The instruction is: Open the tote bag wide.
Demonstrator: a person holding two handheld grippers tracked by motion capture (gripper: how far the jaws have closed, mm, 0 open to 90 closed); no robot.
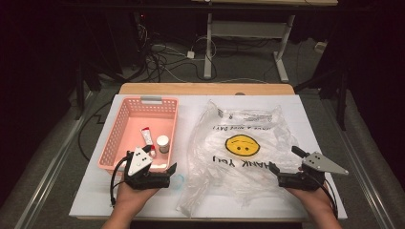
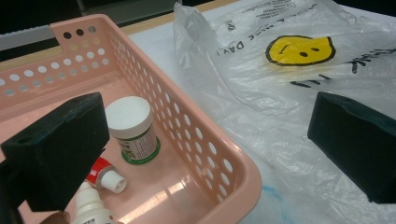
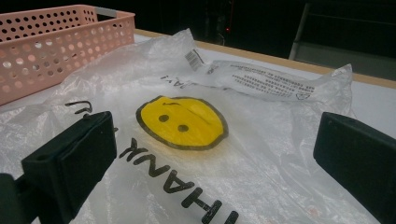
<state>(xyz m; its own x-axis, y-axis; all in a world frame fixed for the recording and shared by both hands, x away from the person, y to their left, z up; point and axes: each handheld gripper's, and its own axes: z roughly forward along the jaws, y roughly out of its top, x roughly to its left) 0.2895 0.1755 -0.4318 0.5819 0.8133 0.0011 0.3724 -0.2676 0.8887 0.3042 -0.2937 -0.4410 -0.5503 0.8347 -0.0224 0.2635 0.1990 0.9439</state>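
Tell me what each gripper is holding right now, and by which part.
Nothing is held. The left gripper is open beside the pink basket, and the right gripper is open over the plastic bag.

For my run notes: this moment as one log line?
left claw: open, by pink basket | right claw: open, at plastic bag | nothing held

A clear plastic bag [image 1: 241, 148] is seen spread flat and crumpled on the white table cover, just to the right of a pink perforated basket [image 1: 117, 138]. A yellow smiley face and black "THANK YOU" lettering are printed on the bag. Inside the basket, a white-lidded jar [image 1: 163, 143] is stood upright beside a lying red-and-white tube [image 1: 146, 136] and a small white bottle [image 2: 91, 205].
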